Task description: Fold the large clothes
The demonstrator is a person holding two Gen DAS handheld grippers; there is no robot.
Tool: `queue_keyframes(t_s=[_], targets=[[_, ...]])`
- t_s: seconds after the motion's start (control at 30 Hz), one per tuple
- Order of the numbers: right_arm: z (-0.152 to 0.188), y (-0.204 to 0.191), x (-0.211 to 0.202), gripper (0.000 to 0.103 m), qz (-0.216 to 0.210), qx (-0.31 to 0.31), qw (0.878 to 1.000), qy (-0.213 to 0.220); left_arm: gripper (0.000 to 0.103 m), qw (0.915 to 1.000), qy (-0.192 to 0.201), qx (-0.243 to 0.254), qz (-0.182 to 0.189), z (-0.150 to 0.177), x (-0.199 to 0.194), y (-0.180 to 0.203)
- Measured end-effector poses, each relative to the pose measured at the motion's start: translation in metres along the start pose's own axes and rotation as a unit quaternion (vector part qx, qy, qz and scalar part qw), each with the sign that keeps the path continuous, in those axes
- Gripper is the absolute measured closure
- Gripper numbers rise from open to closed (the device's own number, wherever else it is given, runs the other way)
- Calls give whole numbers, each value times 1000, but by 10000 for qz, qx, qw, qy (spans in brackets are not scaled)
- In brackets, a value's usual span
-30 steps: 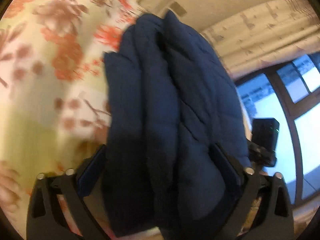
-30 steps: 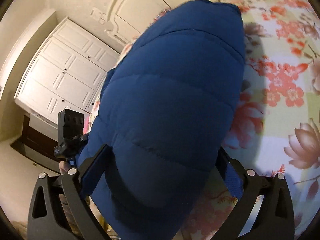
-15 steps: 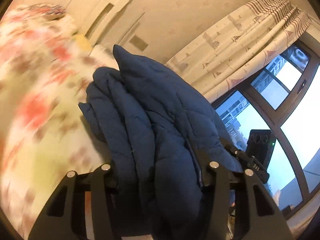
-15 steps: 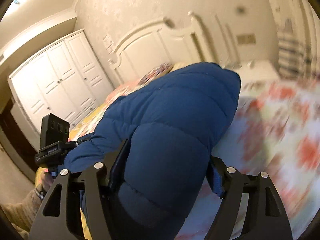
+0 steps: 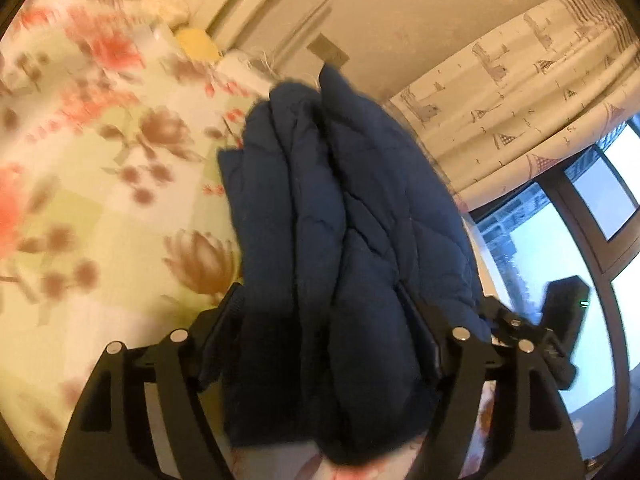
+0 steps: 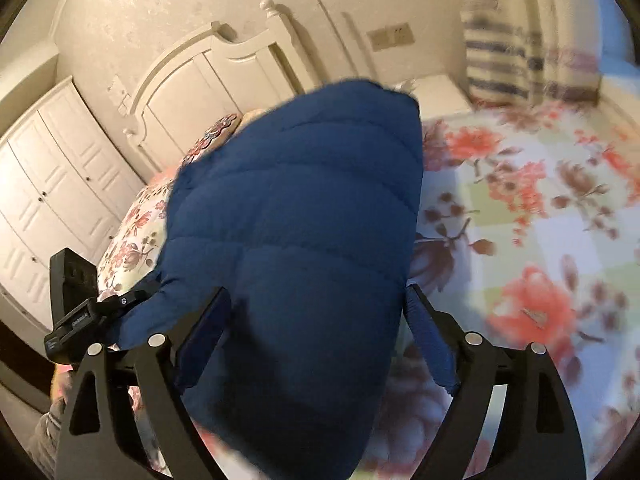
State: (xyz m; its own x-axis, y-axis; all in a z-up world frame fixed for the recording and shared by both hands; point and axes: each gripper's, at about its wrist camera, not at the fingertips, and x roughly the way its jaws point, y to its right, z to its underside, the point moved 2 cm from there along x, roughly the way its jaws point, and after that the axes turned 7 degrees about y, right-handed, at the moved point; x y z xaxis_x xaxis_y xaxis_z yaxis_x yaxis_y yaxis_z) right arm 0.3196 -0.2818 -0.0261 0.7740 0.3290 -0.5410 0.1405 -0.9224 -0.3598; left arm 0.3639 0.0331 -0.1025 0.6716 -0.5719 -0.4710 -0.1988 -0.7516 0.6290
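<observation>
You worked in a home bedroom. A bed with a floral bedspread (image 6: 540,200) lay beyond the jaws, a white carved headboard (image 6: 212,80) and wardrobe (image 6: 52,168) further off; a patterned curtain (image 5: 520,100) hung by the window (image 5: 560,240).

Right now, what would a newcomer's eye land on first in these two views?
The bulky blue padded jacket fills the middle of both views, bunched in thick folds between the fingers of the left hand-held gripper and the right hand-held gripper. Beneath it spreads the flowered bedspread, and the left view shows a bright window at the right.
</observation>
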Motion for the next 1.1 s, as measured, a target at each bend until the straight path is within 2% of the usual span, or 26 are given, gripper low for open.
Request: queue_keyframes(t_s=[0.03, 0.1, 0.17, 0.23, 0.27, 0.3, 0.37, 0.47, 0.5, 0.6, 0.7, 0.87, 1.1], targets=[[0, -8, -17, 10, 114, -88, 9997, 220, 27, 9995, 174, 212, -169, 2, -16, 7], [2, -23, -51, 10, 71, -223, 9977, 631, 20, 9932, 654, 736, -616, 4, -48, 28], [6, -42, -89, 10, 188, -429, 9924, 1136, 5, 9791, 1295, 1235, -971, 9, -91, 58], [10, -60, -122, 10, 321, -665, 9858, 1508, 2, 9632, 1795, 1637, -1154, 12, -123, 89], [14, -73, -144, 5, 427, -832, 9799, 1761, 2, 9480, 2128, 1957, -1331, 17, -146, 112], [15, -80, -155, 4, 497, -928, 9753, 1943, 2, 9362, 2321, 2176, -1495, 21, -160, 129], [29, -104, -186, 4, 620, -1320, 9615, 2331, 2, 9060, 2651, 2636, -1985, 35, -185, 162], [49, -120, -208, 4, 825, -1723, 9487, 2519, 2, 8741, 2912, 2895, -2594, 52, -202, 190], [54, -122, -212, 4, 816, -1758, 9488, 2495, 2, 8724, 2942, 2944, -2563, 63, -209, 198], [69, -120, -218, 4, 775, -1620, 9569, 2284, 2, 8940, 2687, 2881, -2136, 84, -215, 203], [78, -116, -218, 4, 800, -1489, 9624, 2126, 2, 9030, 2459, 2852, -2068, 96, -208, 202], [84, -116, -216, 4, 938, -1590, 9614, 2041, 2, 9090, 2291, 2827, -2031, 105, -201, 200], [87, -113, -210, 4, 924, -1540, 9644, 1942, 2, 9056, 2330, 2833, -2128, 112, -200, 194]])
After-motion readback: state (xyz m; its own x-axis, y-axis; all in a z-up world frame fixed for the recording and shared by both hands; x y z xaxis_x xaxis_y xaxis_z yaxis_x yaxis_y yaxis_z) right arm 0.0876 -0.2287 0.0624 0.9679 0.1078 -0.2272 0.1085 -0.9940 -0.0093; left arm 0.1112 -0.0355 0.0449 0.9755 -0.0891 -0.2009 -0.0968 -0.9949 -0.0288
